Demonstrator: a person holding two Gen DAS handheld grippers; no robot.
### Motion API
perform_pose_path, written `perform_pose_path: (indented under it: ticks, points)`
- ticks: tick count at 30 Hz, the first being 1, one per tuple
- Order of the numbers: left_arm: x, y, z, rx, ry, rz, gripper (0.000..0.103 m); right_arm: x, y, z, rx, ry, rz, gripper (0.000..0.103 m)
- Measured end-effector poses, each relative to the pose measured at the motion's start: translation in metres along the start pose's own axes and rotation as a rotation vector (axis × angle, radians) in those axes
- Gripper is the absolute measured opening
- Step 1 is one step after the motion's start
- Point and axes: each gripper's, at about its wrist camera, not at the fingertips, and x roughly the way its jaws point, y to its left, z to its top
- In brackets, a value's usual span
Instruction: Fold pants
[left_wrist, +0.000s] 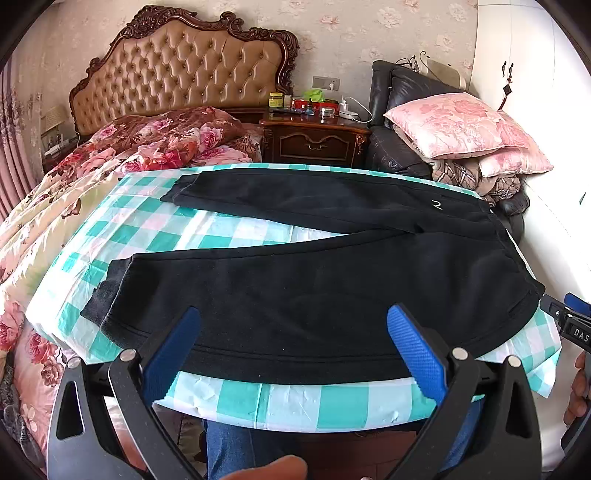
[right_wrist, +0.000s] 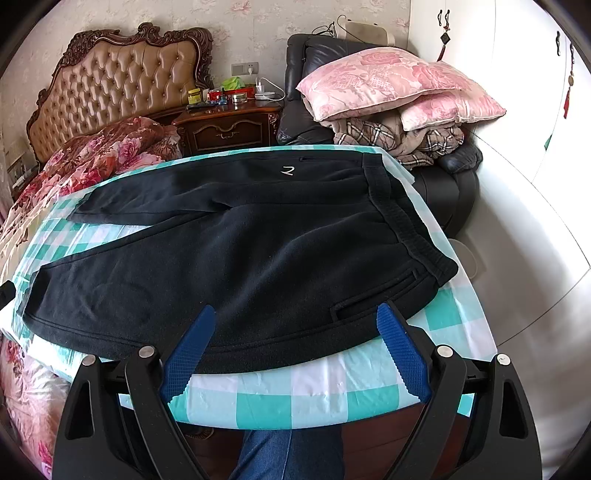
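Pants (left_wrist: 314, 280), black and spread flat with the two legs forking apart toward the left, cover most of a worktop (left_wrist: 306, 402) dressed in a teal-and-white checked cloth; the waistband (right_wrist: 406, 225) lies at the right end, and a small white logo (right_wrist: 287, 170) shows on the far leg. Left hand-held gripper (left_wrist: 293, 328) hangs over the near leg with its blue fingers (left_wrist: 173, 350) spread wide and nothing between them. Right hand-held gripper (right_wrist: 295, 325) sits over the hip area near a pocket slit, likewise wide apart and empty. Close behind the worktop stand a bed (left_wrist: 110, 155) with a flowered quilt and tufted headboard (left_wrist: 177, 70), a dark wooden nightstand (left_wrist: 314, 140) crowded with small jars and a charger, and a black leather armchair (right_wrist: 443, 177) piled with pink pillows (right_wrist: 388, 85) and a plaid blanket. Blue-jeaned legs (right_wrist: 288, 454) of the person show below the worktop's near edge.
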Motion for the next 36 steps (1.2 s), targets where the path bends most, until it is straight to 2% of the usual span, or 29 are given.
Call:
perform_pose_path:
  ticks: [36]
  points:
    - [0.0007,0.0017,-0.0012,-0.001,-0.001,-0.003,0.102,0.0011,0.0006,-0.0019,0.003,0.004,0.003,0.086]
